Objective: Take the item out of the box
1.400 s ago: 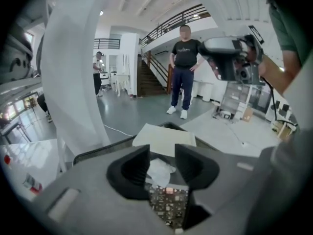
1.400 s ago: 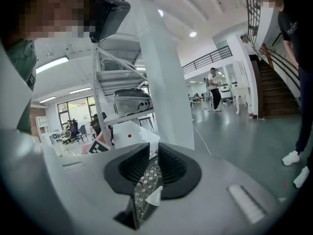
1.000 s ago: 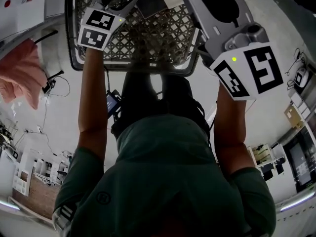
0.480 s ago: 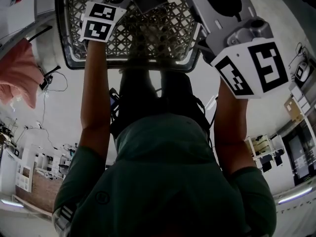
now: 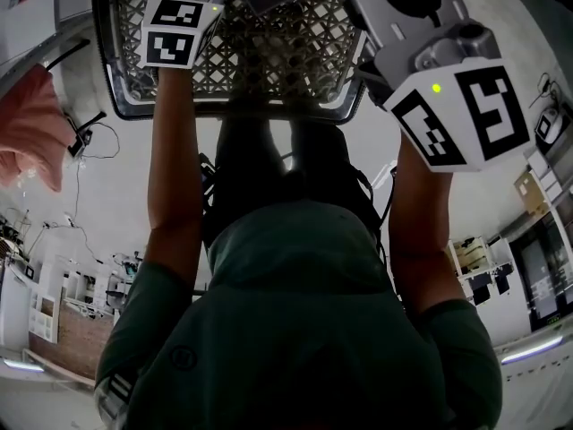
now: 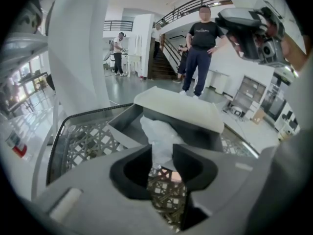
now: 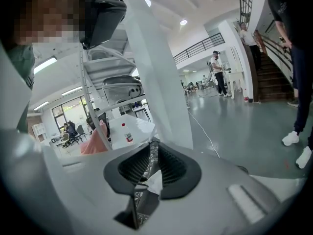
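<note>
Left gripper [image 6: 161, 152], low in the centre of its own view, is closing its jaws (they have just been narrowing) onto the white wrapped item [image 6: 159, 129] and pinching its lower end. That item is sticking up out of the open grey box [image 6: 122, 127], which is sitting in the latticed basket [image 6: 80, 143] at mid-frame. Right gripper [image 7: 153, 147] is clamping its jaws almost together on a thin latticed edge [image 7: 152, 158]; what that edge belongs to I cannot tell.

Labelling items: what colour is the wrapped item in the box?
White item, best in left gripper view.
</note>
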A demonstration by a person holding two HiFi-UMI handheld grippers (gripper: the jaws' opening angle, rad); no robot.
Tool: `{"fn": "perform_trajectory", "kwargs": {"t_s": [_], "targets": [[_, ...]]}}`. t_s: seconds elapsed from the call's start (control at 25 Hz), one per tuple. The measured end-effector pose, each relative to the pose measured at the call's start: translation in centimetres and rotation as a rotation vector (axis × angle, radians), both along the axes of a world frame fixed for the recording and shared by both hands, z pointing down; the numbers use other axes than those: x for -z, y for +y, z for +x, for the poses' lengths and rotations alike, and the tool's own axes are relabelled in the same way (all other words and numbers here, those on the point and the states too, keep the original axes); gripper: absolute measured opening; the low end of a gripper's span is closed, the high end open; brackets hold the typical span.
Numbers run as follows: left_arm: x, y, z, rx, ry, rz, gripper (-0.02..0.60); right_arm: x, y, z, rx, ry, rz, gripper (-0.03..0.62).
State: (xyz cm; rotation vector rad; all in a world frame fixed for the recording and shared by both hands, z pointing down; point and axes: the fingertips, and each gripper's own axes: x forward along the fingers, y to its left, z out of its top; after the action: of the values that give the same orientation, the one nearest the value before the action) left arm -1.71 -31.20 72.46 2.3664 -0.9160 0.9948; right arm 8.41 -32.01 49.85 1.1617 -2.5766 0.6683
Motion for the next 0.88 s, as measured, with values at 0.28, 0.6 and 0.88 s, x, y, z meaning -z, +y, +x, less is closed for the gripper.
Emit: {"fn": "perform_trajectory", "kwargs": {"t_s": [0.28, 0.6, 0.88], "targets": [[0.5, 1.1, 0.3, -0.004, 0.039, -0.046, 0.040, 0.6, 0.2, -0.1, 0.001, 0.001, 0.009, 0.058], [3.9, 2.1, 0.0, 0.005, 0.082, -0.034, -0.002, 3.3, 1.1, -0.4, 0.006, 0.003, 0.042, 0.057], [9.1, 2.9, -0.7, -0.011, 0.100, 0.027, -0.002, 6.7, 2.4, -0.9, 0.021, 0.008, 0.086, 0.057]]}}
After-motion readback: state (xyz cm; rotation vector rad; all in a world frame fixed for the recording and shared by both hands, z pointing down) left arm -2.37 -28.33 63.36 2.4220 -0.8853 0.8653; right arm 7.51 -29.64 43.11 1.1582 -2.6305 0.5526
